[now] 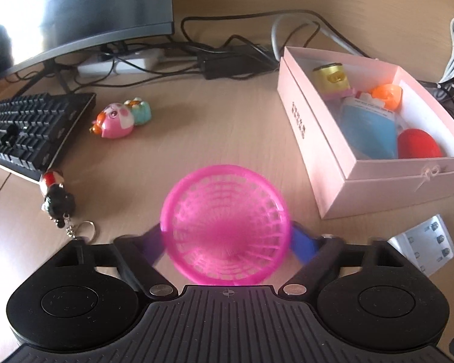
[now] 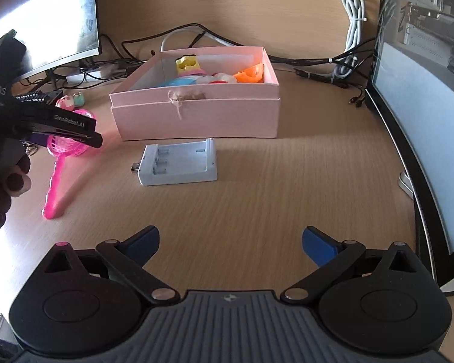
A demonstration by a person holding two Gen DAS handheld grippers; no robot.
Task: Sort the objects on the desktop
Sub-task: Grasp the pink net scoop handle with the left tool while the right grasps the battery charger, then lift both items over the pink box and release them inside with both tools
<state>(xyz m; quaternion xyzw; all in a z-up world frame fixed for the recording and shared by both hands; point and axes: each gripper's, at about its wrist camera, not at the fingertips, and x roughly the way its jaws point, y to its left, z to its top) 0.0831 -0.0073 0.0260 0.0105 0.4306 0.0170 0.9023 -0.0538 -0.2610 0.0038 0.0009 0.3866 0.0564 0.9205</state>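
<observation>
Pink round plastic mesh strainer [image 1: 225,230]

We see a light wood-grain desk [image 2: 257,181] bearing a pink box [image 2: 196,118], a white battery charger [image 2: 178,165], a black keyboard [image 1: 30,130], two small toy figures [image 1: 121,118], a keychain doll [image 1: 56,196], monitors and cables.

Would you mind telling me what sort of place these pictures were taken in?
Most likely a computer desk in a home or office: a monitor and black keyboard sit on a wooden desktop, with a tangle of cables behind and small toys being sorted into a pink box.
</observation>
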